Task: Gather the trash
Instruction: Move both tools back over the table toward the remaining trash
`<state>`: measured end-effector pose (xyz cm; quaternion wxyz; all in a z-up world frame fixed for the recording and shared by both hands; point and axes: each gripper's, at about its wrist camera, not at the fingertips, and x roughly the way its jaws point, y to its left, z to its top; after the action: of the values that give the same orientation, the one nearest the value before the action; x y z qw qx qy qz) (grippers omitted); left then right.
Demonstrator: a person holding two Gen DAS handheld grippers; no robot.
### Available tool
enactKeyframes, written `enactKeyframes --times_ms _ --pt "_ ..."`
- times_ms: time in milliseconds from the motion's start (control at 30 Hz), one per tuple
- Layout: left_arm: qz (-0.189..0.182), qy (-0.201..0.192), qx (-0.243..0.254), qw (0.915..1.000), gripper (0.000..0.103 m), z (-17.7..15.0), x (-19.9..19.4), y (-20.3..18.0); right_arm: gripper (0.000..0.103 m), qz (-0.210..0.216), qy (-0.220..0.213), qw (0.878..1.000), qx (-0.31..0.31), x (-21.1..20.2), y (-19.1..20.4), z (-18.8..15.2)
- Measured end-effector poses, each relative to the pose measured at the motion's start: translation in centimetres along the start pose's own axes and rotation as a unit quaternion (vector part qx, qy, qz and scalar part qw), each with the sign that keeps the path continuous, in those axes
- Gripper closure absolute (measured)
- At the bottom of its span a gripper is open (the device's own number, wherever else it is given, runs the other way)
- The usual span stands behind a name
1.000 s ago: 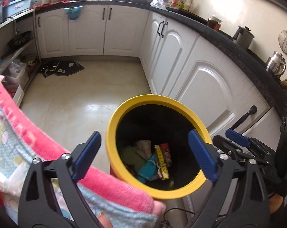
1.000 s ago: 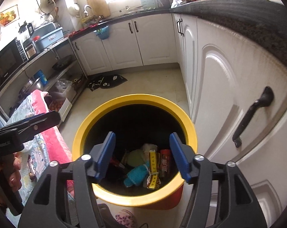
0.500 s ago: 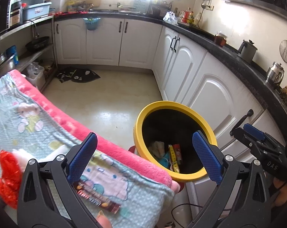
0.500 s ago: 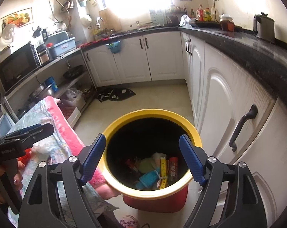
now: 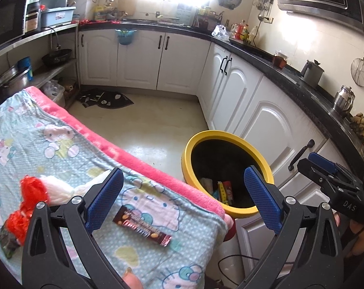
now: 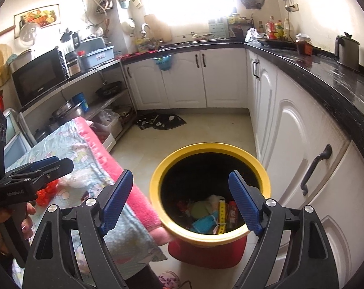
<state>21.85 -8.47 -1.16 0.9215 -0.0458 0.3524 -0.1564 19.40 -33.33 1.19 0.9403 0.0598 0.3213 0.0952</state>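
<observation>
Lying on the left of the cloth-covered desk are a dark green wrapper at the near edge, a crumpled red wrapper and a white wad just beside it. Right of these, the left tool hangs over the desk with its jaws wide apart and nothing between the blue pads. A brown candy wrapper lies flat on the cloth just below the gap between the pads, nearer the left pad, touching neither. Past the pink hem of the cloth stands the bin, yellow-rimmed, close against the desk's corner and just in front of the white cabinets; trash lies in its bottom, among it a yellow strip and a teal piece. In the right wrist view the right tool hangs above the bin's near rim, jaws spread wide and gripping nothing, the trash in the bin showing between its pads well below them. At the right edge of the left wrist view the same tool appears from the side, held in a hand.
</observation>
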Motion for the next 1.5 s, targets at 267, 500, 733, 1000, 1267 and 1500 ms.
enactKeyframes --times_ms 267,500,733,1000,1267,1500 --pt "0.021 -0.006 -0.005 0.9998 0.011 -1.1 -2.1 2.0 0.024 0.029 0.003 0.999 -0.031 -0.4 3.7 -0.1" --pt "0.045 -0.014 -0.011 0.9988 0.011 -1.7 -4.4 4.3 0.024 0.056 0.008 0.997 -0.054 -0.2 6.9 -0.2" --pt "0.074 -0.023 -0.017 0.9969 0.011 -2.2 -6.7 6.8 0.024 0.081 0.013 0.993 -0.083 0.0 9.9 -0.3" --pt "0.105 -0.031 -0.035 0.9934 0.011 -3.2 -9.2 9.9 0.023 0.106 0.021 0.987 -0.116 0.4 13.5 -0.6" --pt "0.136 -0.022 -0.051 0.9891 0.011 -4.7 -10.7 13.3 0.022 0.124 0.032 0.982 -0.14 1.4 15.7 -1.2" --pt "0.163 -0.012 -0.065 0.9844 0.011 -6.0 -11.5 16.0 0.022 0.134 0.054 0.977 -0.159 3.1 17.5 -2.2"
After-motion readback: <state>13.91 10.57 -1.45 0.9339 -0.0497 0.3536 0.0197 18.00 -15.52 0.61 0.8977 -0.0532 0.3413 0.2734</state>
